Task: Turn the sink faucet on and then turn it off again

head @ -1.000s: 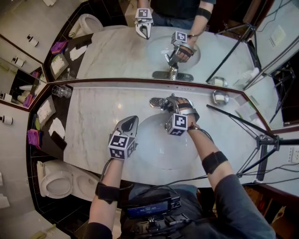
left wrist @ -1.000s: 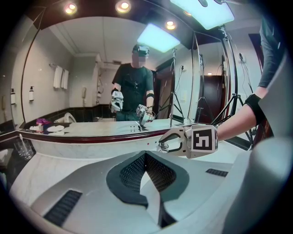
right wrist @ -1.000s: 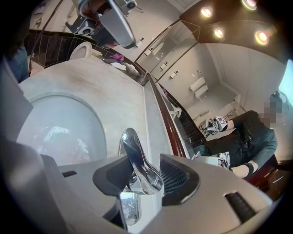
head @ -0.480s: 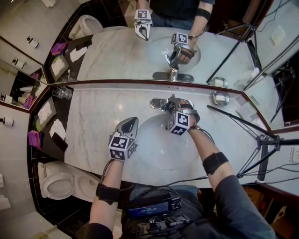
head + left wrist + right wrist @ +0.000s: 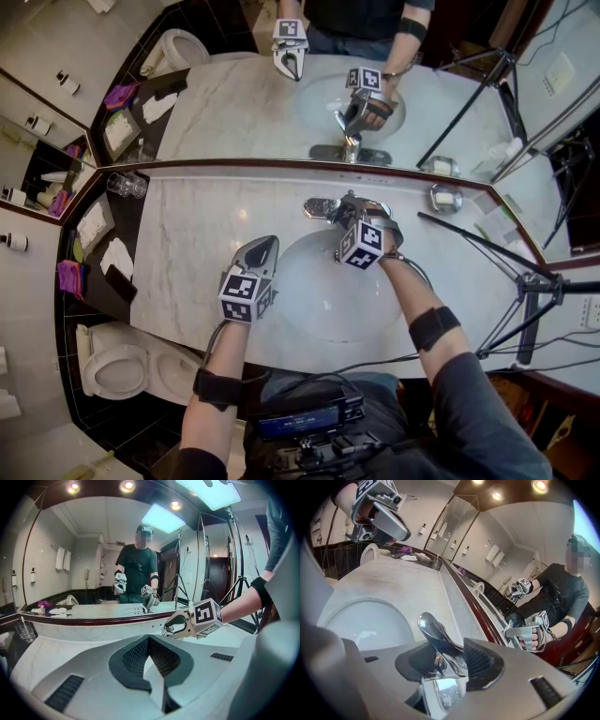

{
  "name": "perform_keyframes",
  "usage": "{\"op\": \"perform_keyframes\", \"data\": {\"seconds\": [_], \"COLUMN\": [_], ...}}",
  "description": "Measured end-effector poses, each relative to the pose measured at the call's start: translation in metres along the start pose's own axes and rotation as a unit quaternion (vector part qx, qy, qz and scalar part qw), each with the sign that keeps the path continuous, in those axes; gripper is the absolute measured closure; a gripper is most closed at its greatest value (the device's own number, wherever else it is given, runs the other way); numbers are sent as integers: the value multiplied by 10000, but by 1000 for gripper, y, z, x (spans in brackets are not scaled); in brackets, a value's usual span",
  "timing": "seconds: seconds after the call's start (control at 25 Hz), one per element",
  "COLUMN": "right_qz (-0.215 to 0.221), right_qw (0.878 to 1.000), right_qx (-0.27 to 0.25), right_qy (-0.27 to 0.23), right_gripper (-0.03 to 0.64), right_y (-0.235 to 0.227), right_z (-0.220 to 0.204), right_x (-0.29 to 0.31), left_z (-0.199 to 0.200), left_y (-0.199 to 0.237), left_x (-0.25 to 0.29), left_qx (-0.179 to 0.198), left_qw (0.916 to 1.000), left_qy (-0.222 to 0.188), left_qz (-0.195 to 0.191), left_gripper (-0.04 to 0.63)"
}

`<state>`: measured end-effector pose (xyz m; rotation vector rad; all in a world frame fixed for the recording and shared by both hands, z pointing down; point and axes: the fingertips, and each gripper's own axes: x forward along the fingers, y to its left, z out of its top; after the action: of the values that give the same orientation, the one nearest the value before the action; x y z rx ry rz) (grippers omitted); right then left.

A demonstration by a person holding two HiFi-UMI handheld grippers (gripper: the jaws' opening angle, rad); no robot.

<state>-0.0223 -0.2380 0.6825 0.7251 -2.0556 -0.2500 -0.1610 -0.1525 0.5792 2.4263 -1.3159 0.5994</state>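
The chrome faucet (image 5: 321, 205) stands at the back rim of the white sink basin (image 5: 314, 291). My right gripper (image 5: 346, 215) reaches over it from the right. In the right gripper view the curved chrome lever (image 5: 435, 637) lies between the two dark pads, and my right gripper (image 5: 449, 658) is shut on it. I see no water running. My left gripper (image 5: 265, 246) hovers over the basin's left rim, apart from the faucet. In the left gripper view its tips (image 5: 148, 641) meet with nothing held, and the right gripper (image 5: 171, 629) shows beyond them.
A wall mirror (image 5: 234, 103) runs along the back of the marble counter (image 5: 197, 234). A drinking glass (image 5: 123, 184) stands at the far left, a small metal dish (image 5: 442, 197) at the back right. A tripod (image 5: 525, 281) stands to the right, a toilet (image 5: 117, 367) lower left.
My right gripper has rolled a little on the faucet lever, and its marker cube has shifted slightly right. The left gripper has stayed where it was.
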Motion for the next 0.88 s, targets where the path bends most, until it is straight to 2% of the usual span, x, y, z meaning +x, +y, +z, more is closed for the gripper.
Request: {"op": "perform_keyframes", "data": {"seconds": [0.16,0.32,0.6,0.88], "right_qz": [-205,-62,-73,-92], "right_qw": [9985,9980,9970,9970], "right_qx": [507,629,770,751], "right_qy": [-42,-44,-56,130], "right_gripper": [423,420,419,410], "right_y": [-26,-30,-31,-28], "right_z": [-2,-2,-5,-6], "right_x": [-5,-6,-6,-8], "left_z": [0,1,11,11], "left_y": [0,-5,-14,-11], "left_x": [2,4,9,6], "left_qx": [3,-34,61,-31], "left_qw": [10000,10000,9998,9999], "left_qy": [-9,-6,-69,-105], "left_qz": [-19,-62,-154,-108], "left_gripper": [600,600,600,601]}}
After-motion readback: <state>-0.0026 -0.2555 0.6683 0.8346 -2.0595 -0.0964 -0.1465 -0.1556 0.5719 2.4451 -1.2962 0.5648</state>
